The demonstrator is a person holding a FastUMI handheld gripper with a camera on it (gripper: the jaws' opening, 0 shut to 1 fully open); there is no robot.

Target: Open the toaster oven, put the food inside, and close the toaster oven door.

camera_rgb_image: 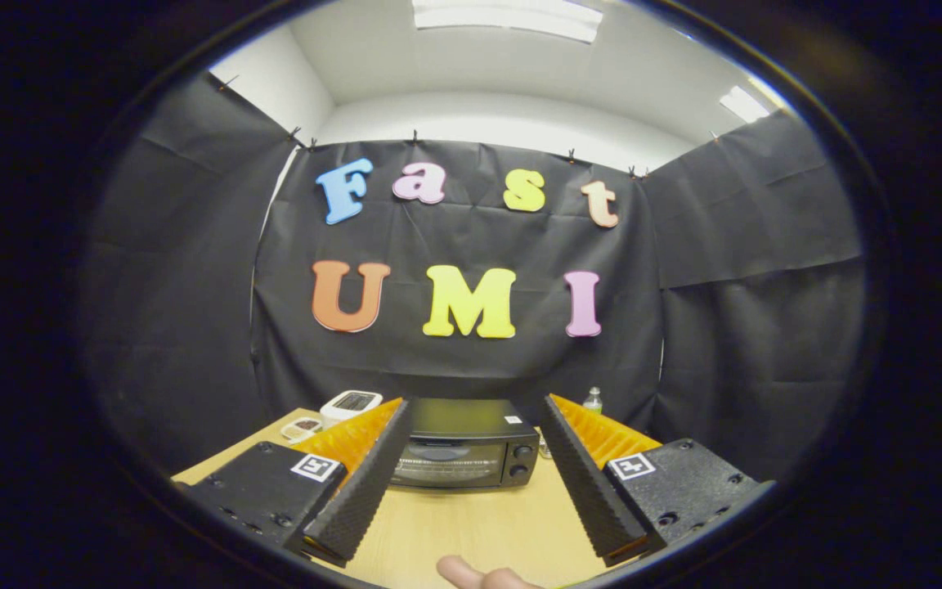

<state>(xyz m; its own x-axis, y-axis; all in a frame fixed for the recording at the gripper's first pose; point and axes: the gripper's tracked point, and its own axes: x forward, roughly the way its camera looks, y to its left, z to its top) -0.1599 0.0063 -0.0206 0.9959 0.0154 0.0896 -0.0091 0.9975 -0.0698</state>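
The gripper (471, 458) is hanging above a light wooden tabletop (471, 523), its two ridged fingers spread wide apart and pinching nothing. Framed between the fingers and beyond them, a small black box-shaped toaster oven (464, 446) with a glass door and two round knobs on its right side is standing at the far part of the table, close to the booth's dark cloth wall. Its door is sitting upright and shut; the glass is too dark and small to tell whether anything is lying inside.

Behind the left finger, a shallow white dish (302, 427) holding something dark, perhaps the food, is resting on the table just beside a white flat-topped device (350, 403). What the dish holds is too small to identify. A clear plastic bottle (593, 400) is standing beyond the right finger, near the oven's right rear. At the near table edge, part of a person's hand (483, 576) is showing between the fingers.

The arrangement is fitting two stages equally: a shut oven waiting to be opened with the food outside, or a shut oven with the food already within. If the dish's contents are the food, opening would call for a straight approach to the door's upper edge with the fingers kept parted.
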